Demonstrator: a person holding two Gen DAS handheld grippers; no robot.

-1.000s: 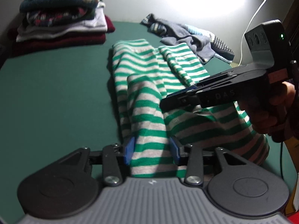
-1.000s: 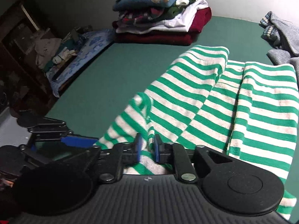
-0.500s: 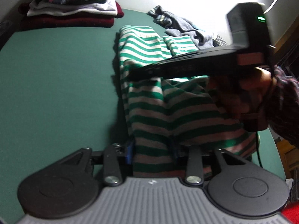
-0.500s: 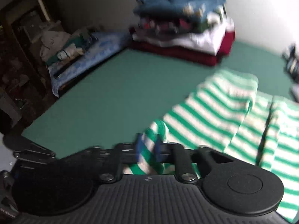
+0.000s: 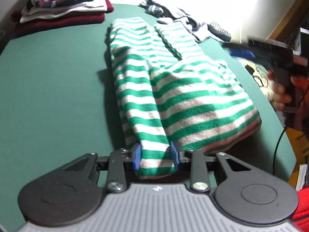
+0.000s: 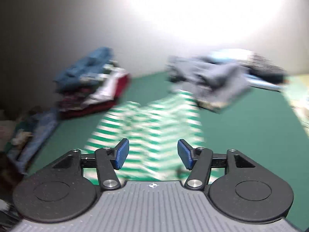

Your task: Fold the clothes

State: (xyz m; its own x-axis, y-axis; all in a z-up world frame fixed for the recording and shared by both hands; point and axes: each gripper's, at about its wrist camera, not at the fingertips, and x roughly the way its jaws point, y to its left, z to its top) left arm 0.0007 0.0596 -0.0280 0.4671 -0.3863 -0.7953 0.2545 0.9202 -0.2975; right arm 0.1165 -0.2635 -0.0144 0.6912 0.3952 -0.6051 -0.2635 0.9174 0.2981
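Clamping the striped garment (image 5: 173, 89), your left tool (image 5: 156, 155) pinched its near fold on the green desk (image 5: 48, 81). Your right tool (image 6: 152, 153) had just been opening, jaws wide, nothing between.

The whole right wrist view is smeared by motion blur: the striped garment (image 6: 152, 127), the folded stack (image 6: 96, 89) and the loose grey clothes (image 6: 214, 81) show only as streaks. In the left wrist view, the right gripper (image 5: 241, 52) is a dark blur at the right edge, its hand (image 5: 278, 92) partly cut off. The stack's top is cropped. A dark, perhaps comb-like object (image 5: 219, 30) is unclear.
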